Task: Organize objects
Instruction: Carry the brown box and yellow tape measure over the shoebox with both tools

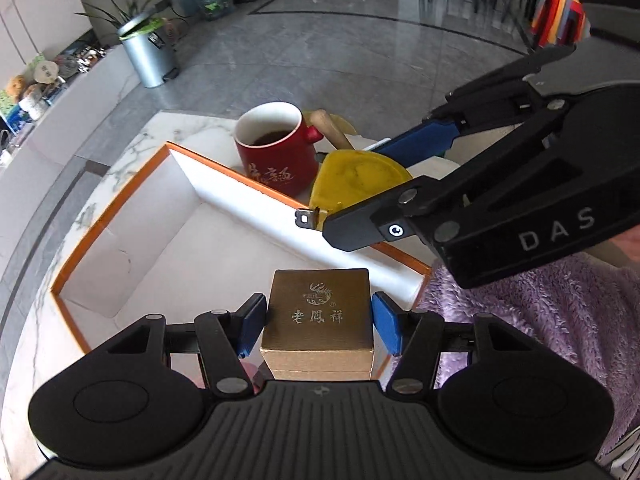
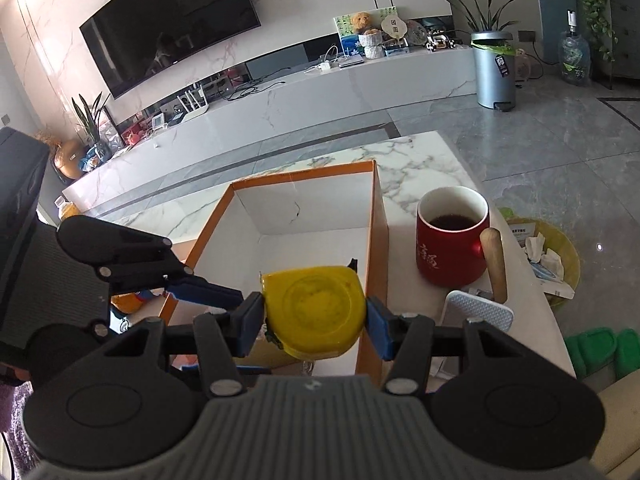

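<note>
Left wrist view puts the small gold-brown cardboard gift box with printed characters at lower centre, between the blue pads of your left gripper; the jaws sit narrowly apart and appear to press its two sides, carrying it above the near end of the large orange-edged white-lined open box. Right of centre, your right gripper clamps the round yellow tape measure, whose metal tab pokes out over the orange rim.

Right wrist view shows the same tape measure pinched at lower centre between the right gripper pads, hanging over the big box's right wall.

Your risks, as I judge them: the two grippers are near each other above one box, so lowering both together could knock them and loosen a hold. The tape measure's curved case gives the pads little flat to bite and could rotate out. The red ceramic mug of dark liquid stands just beside the wall on the white marble table; a wide swing right could tip it.

Both grippers point forward and downward, the right crossing in from the upper right of the left view.
</note>
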{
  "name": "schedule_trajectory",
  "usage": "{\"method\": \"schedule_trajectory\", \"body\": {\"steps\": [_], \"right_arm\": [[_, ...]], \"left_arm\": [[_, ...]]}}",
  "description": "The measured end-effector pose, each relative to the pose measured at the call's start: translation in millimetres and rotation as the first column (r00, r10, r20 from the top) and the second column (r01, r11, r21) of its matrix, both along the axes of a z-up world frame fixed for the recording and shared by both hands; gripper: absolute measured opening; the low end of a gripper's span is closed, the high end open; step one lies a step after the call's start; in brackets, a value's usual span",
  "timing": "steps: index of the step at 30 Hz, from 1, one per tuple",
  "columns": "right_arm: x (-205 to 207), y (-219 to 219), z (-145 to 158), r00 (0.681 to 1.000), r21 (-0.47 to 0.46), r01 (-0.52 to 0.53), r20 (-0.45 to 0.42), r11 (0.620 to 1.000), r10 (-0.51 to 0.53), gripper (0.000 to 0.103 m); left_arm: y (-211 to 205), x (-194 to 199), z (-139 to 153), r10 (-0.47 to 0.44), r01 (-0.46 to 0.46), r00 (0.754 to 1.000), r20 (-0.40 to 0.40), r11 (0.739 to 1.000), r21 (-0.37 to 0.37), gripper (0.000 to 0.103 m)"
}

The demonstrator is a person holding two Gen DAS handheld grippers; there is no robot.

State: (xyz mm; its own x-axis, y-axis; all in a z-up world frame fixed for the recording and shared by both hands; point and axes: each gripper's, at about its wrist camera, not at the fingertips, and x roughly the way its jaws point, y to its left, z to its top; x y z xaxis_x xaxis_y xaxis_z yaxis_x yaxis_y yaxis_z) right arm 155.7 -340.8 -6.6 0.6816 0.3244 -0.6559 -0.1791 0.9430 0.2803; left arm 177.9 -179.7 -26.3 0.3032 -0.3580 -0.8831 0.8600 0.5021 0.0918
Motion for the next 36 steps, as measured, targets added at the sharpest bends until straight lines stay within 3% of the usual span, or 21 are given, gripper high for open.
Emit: {"method": "schedule_trajectory", "body": {"steps": [12, 24, 25, 27, 29, 31, 33, 36], "right_arm": [[25, -8, -12, 0.997, 0.013, -0.009, -0.071, 1.000, 0.010, 0.057], [38, 2, -18, 0.994, -0.027, -0.026, -0.104, 0.999, 0.023, 0.057], [38, 2, -18, 0.994, -0.031, -0.026, -0.105, 0.999, 0.022, 0.057], [39, 1, -18, 0.994, -0.034, -0.023, -0.108, 0.999, 0.019, 0.057], [39, 2, -18, 0.994, -0.036, -0.023, -0.111, 0.999, 0.018, 0.056], [39, 3, -17, 0.993, -0.040, -0.024, -0.114, 0.999, 0.019, 0.056], [38, 4, -16, 0.993, -0.041, -0.027, -0.112, 0.999, 0.022, 0.057], [37, 3, -16, 0.994, -0.043, -0.027, -0.111, 0.999, 0.022, 0.057]], "left_arm": [[-24, 31, -38, -0.192, 0.192, 0.974, -0.123, 0.981, -0.009, 0.067], [-22, 53, -58, -0.246, 0.226, 0.946, -0.212, 0.967, -0.115, 0.067], [-21, 54, -57, -0.249, 0.225, 0.944, -0.215, 0.965, -0.133, 0.055], [-20, 58, -55, -0.267, 0.213, 0.926, -0.267, 0.953, -0.214, 0.019], [-22, 60, -53, -0.272, 0.212, 0.922, -0.277, 0.950, -0.230, 0.018], [-26, 58, -56, -0.266, 0.227, 0.934, -0.240, 0.957, -0.178, 0.020], [-26, 60, -61, -0.251, 0.213, 0.930, -0.270, 0.963, -0.165, 0.020], [-20, 57, -62, -0.222, 0.195, 0.944, -0.242, 0.972, -0.131, 0.034]]}}
